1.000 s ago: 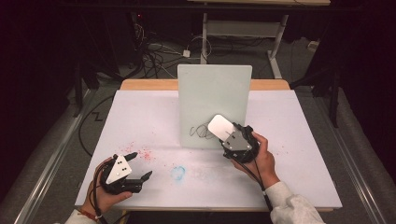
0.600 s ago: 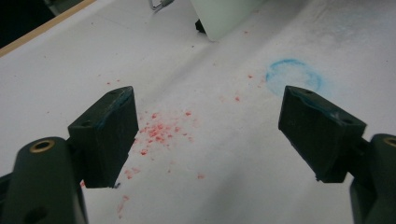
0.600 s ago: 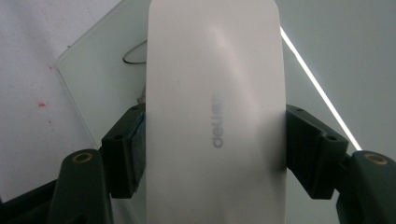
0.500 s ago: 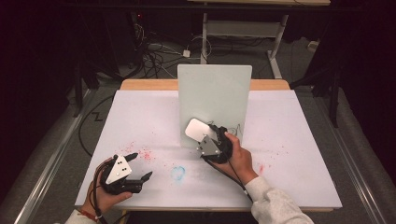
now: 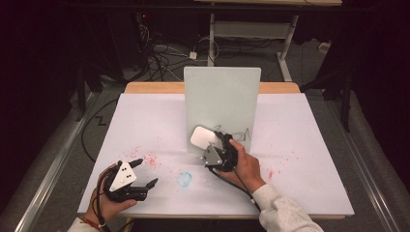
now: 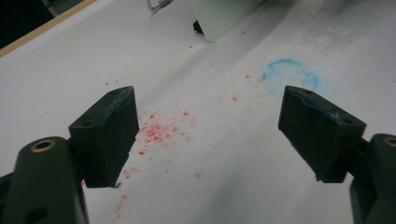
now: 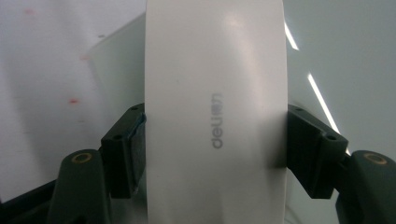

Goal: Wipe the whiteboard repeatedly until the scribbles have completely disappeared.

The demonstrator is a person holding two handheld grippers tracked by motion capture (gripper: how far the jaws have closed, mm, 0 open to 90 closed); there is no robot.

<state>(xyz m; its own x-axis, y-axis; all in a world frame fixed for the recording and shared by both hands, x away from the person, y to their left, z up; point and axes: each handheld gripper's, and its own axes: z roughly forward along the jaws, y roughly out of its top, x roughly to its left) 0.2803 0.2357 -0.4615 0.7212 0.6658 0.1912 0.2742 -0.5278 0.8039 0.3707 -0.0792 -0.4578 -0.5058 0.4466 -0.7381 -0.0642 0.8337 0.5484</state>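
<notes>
A pale whiteboard [image 5: 222,96] stands upright mid-table with black scribbles [image 5: 239,133] along its lower edge. My right gripper [image 5: 210,145] is shut on a white eraser [image 5: 202,137] and holds it against the board's lower left part. In the right gripper view both jaws clamp the eraser [image 7: 215,116] by its sides, with the board [image 7: 336,56] right behind it. My left gripper [image 5: 146,172] rests open near the front left of the table. Its jaws [image 6: 208,135] stand wide apart with nothing between them.
A white sheet [image 5: 145,121] covers the table. On it lie a blue ring smear [image 5: 184,179], red specks [image 5: 150,158] by the left gripper and more red specks [image 5: 270,173] at the right. Cables and desk legs sit on the floor behind.
My right gripper has carried the eraser leftward along the bottom of the board, from its right part to its left. The left gripper has stayed in place.
</notes>
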